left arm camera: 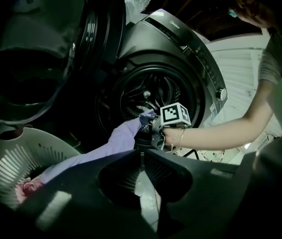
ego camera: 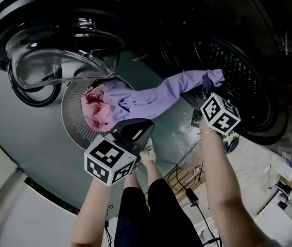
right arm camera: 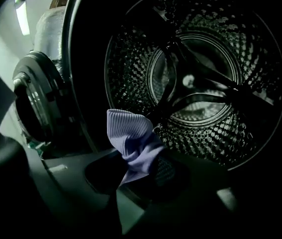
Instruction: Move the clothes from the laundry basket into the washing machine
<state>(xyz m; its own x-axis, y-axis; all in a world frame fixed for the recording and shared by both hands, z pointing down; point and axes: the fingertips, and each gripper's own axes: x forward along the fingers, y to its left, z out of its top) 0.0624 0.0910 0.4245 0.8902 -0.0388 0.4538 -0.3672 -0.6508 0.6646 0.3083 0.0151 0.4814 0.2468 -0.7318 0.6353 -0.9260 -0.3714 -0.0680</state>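
The right gripper (right arm camera: 140, 169) has its jaws clenched on the ribbed cuff of a long lilac knitted garment (right arm camera: 129, 136). The cuff stands up between the jaws, just before the perforated steel drum (right arm camera: 215, 128) of the dark front-loading washing machine (left arm camera: 180, 49). The left gripper (left arm camera: 141, 156) has its jaws pressed together on nothing. The head view shows what the right gripper view does not: the garment is stretched from the round white slotted laundry basket (ego camera: 69, 118), beside a crumpled pink cloth (ego camera: 94, 104), to the drum mouth.
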